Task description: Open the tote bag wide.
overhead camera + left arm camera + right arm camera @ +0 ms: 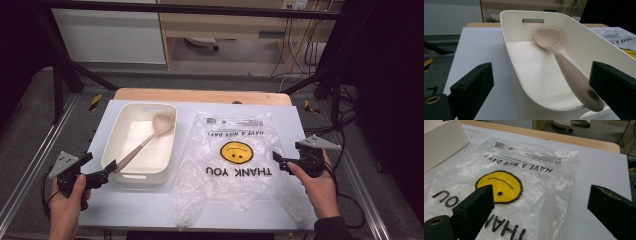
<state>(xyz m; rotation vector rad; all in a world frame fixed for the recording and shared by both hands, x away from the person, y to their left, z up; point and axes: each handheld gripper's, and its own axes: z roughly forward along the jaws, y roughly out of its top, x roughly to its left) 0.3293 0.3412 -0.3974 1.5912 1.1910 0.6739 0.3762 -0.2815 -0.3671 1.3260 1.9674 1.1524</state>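
Note:
A beige spoon (148, 140) (564, 65) lies slanted in a white tub (111, 145) (509, 37); its bowl is at the far end and its holed handle end rests on the near rim. My left gripper (102, 168) (541, 80) stands open just in front of that rim, and the handle end is near its right jaw without touching it. A clear plastic bag (235, 160) (531, 177) with a yellow smiley and "THANK YOU" lies flat to the right of the tub. My right gripper (285, 159) (541, 205) hovers open over the bag's right edge, holding nothing.
The tub and bag lie on a white board (125, 205) over a wooden tabletop (200, 95). A corner of the tub (441, 140) shows at the left of the right gripper view. Metal frame bars (30, 165) and cables (345, 150) flank the table.

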